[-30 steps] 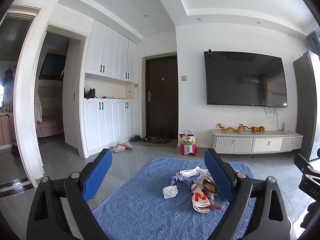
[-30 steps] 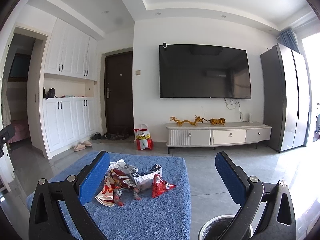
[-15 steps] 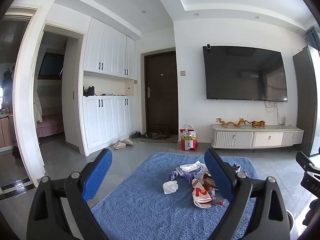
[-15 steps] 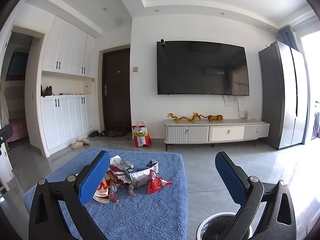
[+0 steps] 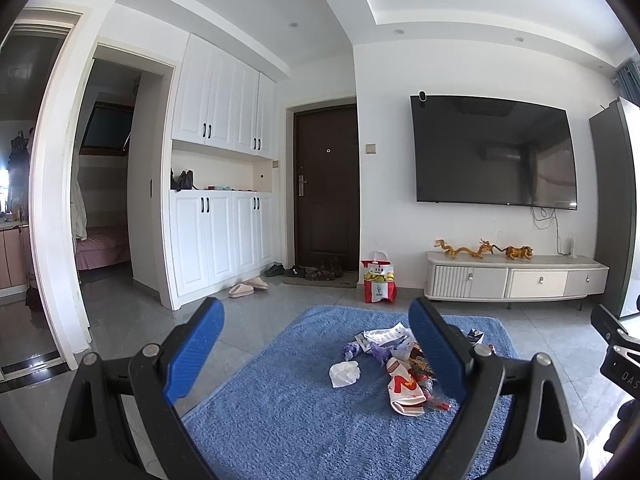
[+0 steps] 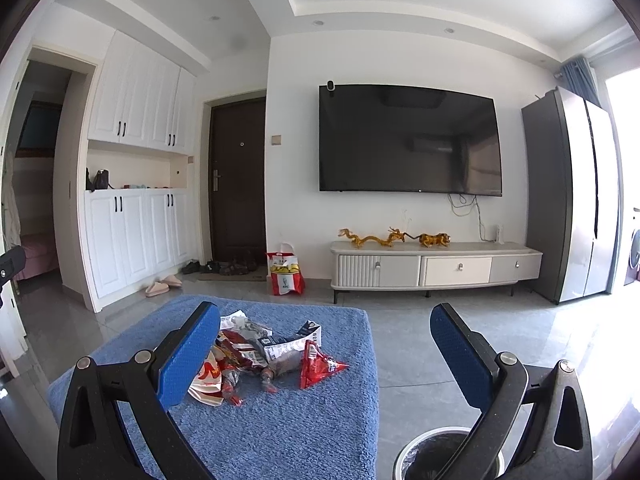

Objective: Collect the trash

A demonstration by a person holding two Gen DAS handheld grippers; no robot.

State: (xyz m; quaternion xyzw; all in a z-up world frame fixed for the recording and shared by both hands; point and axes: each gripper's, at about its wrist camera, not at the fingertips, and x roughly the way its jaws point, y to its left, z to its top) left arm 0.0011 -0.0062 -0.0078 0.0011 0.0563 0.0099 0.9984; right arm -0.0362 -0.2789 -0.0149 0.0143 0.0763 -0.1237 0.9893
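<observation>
A pile of trash (image 5: 400, 364) lies on a blue rug (image 5: 288, 412): a crumpled white tissue (image 5: 344, 374), a red-and-white paper wrapper (image 5: 404, 388), and torn snack packets. In the right wrist view the same pile (image 6: 248, 356) includes a red triangular packet (image 6: 318, 368). My left gripper (image 5: 316, 356) is open, held above the rug short of the pile. My right gripper (image 6: 326, 356) is open too, nothing between its fingers. A trash bin (image 6: 446, 454) with a dark liner stands under its right finger, beside the rug.
A low white TV cabinet (image 6: 436, 266) and wall TV (image 6: 408, 140) stand at the back. A red-and-white takeaway bag (image 5: 378, 282) sits on the tiles by the brown door (image 5: 326, 188). Slippers (image 5: 248, 287) and shoes lie near white cupboards. A tall fridge (image 6: 568, 196) stands at right.
Both grippers have tilted down slightly and edged closer to the rug; the trash pile and bin sit a little higher in view. Both stay open.
</observation>
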